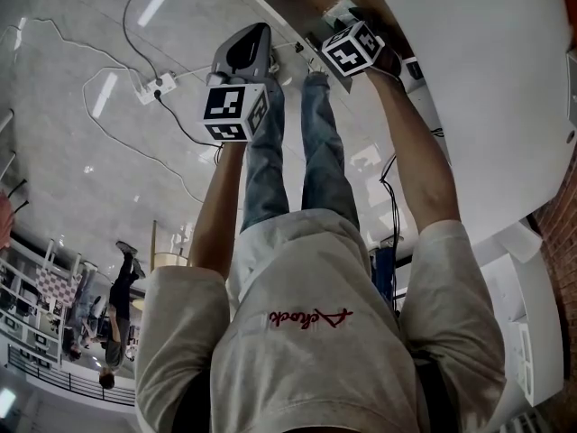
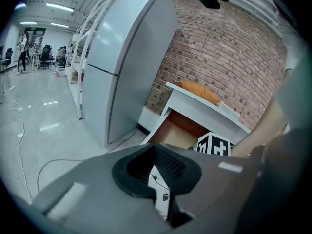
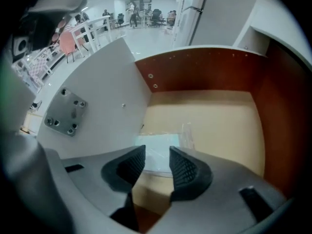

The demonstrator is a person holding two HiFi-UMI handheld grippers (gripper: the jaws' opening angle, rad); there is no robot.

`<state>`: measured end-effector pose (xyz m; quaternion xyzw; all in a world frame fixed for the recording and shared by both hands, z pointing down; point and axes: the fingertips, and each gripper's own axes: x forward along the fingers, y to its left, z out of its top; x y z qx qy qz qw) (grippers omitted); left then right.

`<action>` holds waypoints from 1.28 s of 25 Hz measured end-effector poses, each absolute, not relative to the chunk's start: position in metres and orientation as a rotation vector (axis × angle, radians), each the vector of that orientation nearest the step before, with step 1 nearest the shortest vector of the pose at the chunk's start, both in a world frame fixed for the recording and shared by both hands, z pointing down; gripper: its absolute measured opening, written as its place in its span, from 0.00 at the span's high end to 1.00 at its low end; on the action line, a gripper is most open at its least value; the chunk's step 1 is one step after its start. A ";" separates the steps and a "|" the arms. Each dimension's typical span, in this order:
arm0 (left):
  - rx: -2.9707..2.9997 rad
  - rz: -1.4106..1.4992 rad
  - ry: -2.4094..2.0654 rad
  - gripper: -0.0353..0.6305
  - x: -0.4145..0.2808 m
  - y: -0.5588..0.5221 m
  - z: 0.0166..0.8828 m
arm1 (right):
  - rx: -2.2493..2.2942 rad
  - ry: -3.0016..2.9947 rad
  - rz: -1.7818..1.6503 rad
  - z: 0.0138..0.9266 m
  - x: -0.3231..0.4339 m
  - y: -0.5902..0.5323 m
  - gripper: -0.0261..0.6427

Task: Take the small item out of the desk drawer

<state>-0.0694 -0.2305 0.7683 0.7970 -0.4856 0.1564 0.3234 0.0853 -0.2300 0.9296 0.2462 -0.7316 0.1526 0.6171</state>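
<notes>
- Closest to its own camera, the left gripper shows its black ribbed pads meeting at the tips with nothing between them. It hangs outside the drawer, well apart from the work.
- Right gripper sits inside the open wooden desk drawer. Its jaws are spread wide and press on nothing.
- Small item: a flat clear plastic packet with pale contents. It lies on the beige drawer floor, just beyond the spread jaws and in line with the gap.
- Step in hand, as judged: closing on the packet. Lower the tips until they straddle one packet edge, then close squarely. A flat film packet probably slips if it is pinched too shallowly.
- Left limit: the white panel with a screwed metal plate stands near the left jaw, so keep off it.
- Right side: the bare floor and the reddish-brown side wall are well apart, which leaves sliding room. The lift path upward appears open.
</notes>
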 end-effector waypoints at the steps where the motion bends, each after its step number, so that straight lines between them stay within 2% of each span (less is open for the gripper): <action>1: 2.091 0.410 -1.273 0.93 -0.069 -0.230 0.769 | 0.581 -1.677 0.356 0.931 0.088 -0.232 0.78; 11: 2.084 0.413 -1.265 0.93 -0.071 -0.225 0.780 | 0.631 -1.638 0.353 0.948 0.095 -0.240 0.77; 17: 2.073 0.416 -1.271 0.93 -0.075 -0.223 0.782 | 0.635 -1.614 0.333 0.951 0.096 -0.239 0.91; 20: 2.075 0.414 -1.271 0.93 -0.076 -0.223 0.781 | 0.639 -1.609 0.348 0.952 0.096 -0.237 0.94; 32: 2.085 0.385 -1.274 0.93 -0.077 -0.218 0.774 | 0.695 -1.635 0.374 0.935 0.088 -0.242 0.94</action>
